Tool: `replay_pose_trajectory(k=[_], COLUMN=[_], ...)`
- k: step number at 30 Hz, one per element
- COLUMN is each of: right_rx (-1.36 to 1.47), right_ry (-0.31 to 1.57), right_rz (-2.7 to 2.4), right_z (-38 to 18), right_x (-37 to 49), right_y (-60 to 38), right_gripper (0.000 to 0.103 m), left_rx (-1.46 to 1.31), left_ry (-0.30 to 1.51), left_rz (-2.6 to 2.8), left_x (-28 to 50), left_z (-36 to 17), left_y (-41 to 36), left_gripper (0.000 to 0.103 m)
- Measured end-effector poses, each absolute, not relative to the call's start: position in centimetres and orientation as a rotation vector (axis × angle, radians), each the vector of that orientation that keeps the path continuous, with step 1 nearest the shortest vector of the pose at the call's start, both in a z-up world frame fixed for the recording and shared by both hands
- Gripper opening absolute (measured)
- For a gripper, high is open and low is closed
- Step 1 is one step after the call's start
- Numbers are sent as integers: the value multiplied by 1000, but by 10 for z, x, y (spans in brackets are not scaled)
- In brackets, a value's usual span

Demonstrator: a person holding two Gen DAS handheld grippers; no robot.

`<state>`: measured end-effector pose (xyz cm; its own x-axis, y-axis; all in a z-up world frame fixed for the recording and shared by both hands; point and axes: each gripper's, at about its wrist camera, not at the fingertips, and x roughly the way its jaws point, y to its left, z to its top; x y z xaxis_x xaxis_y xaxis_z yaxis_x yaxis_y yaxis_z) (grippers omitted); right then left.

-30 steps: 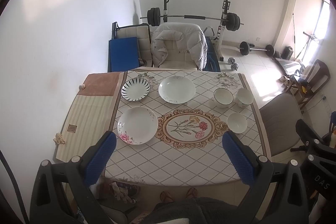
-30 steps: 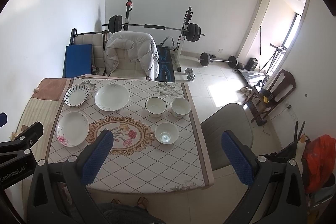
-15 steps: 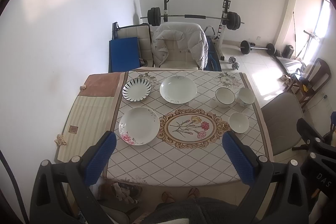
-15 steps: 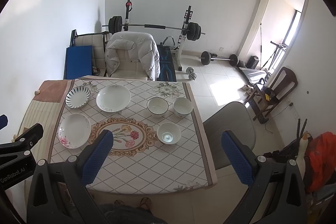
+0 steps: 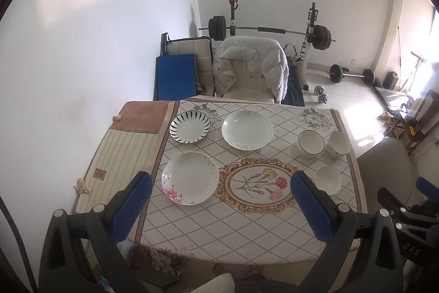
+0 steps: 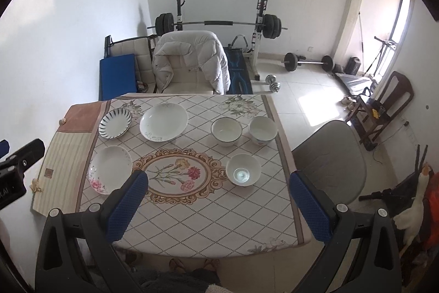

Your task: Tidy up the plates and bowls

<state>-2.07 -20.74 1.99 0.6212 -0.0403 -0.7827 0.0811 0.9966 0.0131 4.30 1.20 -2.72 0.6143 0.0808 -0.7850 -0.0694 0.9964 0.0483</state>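
Observation:
On the table [image 5: 241, 232] [image 6: 208, 227] lie three plates on the left: a black-striped plate [image 5: 190, 126] [image 6: 115, 123], a large white plate [image 5: 247, 130] [image 6: 164, 122] and a pink-flower plate [image 5: 190, 177] [image 6: 110, 169]. Three bowls stand on the right: a dark-rimmed bowl [image 5: 311, 143] [image 6: 226, 131], a white bowl [image 5: 339, 144] [image 6: 262, 130] and a small near bowl [image 5: 328, 180] [image 6: 243, 169]. My left gripper [image 5: 221, 187] hovers high above the near edge, open and empty. My right gripper [image 6: 219, 187] is likewise open and empty, well above the table.
A chair draped with a white jacket [image 5: 251, 67] stands at the table's far side. A grey chair [image 6: 329, 158] stands to the right. A barbell rack [image 6: 219, 24], dumbbells and a blue mat [image 5: 175, 76] fill the room behind. A wall runs along the left.
Both grippers have drifted slightly, so the table sits a little differently in each view. Plates and bowls have not moved. Both grippers stay open.

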Motion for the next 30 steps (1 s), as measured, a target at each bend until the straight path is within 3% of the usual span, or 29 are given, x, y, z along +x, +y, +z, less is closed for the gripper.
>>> replay_pose_trajectory(k=[9,18,20,26,28,30], right_rx=[287,346,369,341,339,343], right_ry=[1196,1444,1484,1569,1596,1622], right_rz=[367,402,375,278,254,245], right_z=[-131,-269,-292,-351,-368,-384], right_x=[85,186,206,260,272,281], right_y=[-160,-39,-21,22,30,37], right_gripper=[103,103,103,103,98,90], left_rx=[-137,-268,-271,-277,-271,-252], left_ry=[1257,1342,1375,1462,1494,1538], left_rz=[231,171,151,42,11,-16], left_x=[88,183,206,265,277,287], left_z=[-151,-263,-286,-350,-371,-393], left_y=[116,212,229,268,272,274], left_gripper=[103,102,96,90,88,79])
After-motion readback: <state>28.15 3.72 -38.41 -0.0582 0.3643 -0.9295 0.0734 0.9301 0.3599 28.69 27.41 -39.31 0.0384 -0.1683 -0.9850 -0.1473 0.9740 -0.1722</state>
